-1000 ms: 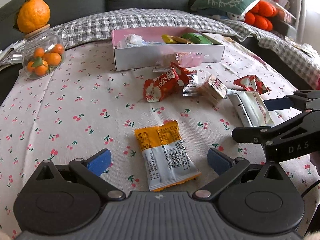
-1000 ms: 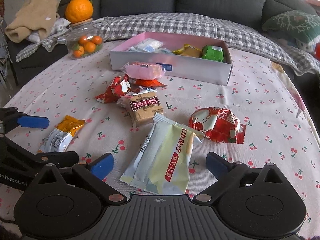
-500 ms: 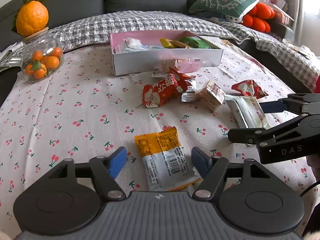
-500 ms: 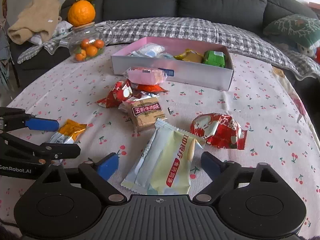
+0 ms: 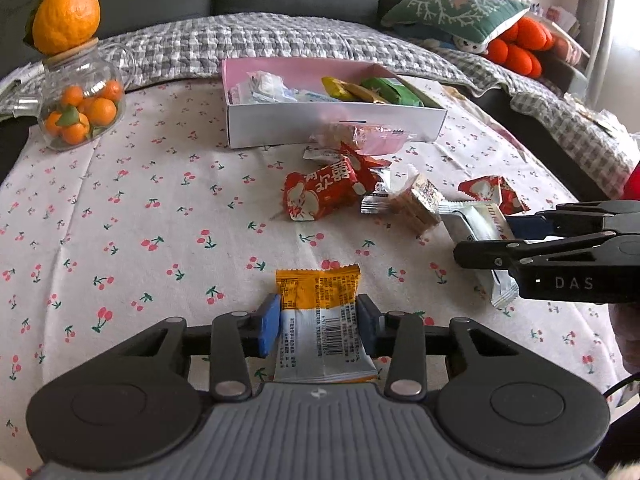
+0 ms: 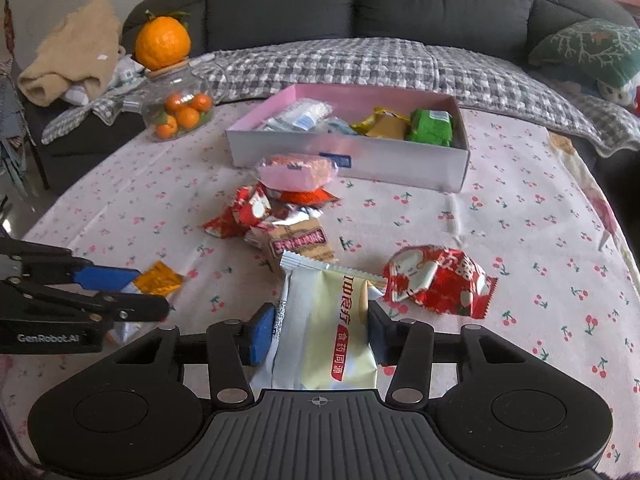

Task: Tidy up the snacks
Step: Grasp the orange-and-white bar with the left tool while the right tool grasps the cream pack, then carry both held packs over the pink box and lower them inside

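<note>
The left gripper [image 5: 318, 322] is closing, its blue pads touching the orange-and-white foil snack packet [image 5: 320, 320] on the cherry-print desk [image 5: 160, 216]. The right gripper [image 6: 322, 330] is closing on the pale-yellow-and-white snack packet [image 6: 328, 332].

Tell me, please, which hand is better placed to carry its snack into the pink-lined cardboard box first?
Probably the right gripper: closing on the pale green-and-white packet, it faces a clearer path to the pink-lined cardboard box. The left gripper, closing on the orange-and-white packet, faces the scattered snacks.
</note>
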### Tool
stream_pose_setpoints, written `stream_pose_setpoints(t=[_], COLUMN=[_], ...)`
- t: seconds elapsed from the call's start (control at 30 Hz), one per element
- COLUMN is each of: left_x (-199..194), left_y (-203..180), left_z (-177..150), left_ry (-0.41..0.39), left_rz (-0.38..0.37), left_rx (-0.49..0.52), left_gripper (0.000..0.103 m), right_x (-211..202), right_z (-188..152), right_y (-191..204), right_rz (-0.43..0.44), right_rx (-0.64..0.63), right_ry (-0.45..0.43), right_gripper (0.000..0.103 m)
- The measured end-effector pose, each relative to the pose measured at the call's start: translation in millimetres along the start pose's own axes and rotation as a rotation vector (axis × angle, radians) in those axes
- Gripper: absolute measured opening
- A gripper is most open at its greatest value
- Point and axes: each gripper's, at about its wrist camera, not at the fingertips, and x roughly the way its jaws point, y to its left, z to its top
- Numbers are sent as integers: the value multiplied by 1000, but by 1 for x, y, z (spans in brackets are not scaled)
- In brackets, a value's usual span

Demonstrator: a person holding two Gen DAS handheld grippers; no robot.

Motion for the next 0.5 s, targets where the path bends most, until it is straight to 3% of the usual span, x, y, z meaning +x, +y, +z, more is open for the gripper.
stream_pose_setpoints(t=[0.5], left_x=[-12], left_y=[6], left_z=[26], left_ry=[-14], left_rz=[-37], left_rx=[-67], left_gripper=[37], right_x=[-19], right_z=[33], right_y=[-9], right_rz=[96], right_rx=[84], right_ry=[12], right_gripper=[47])
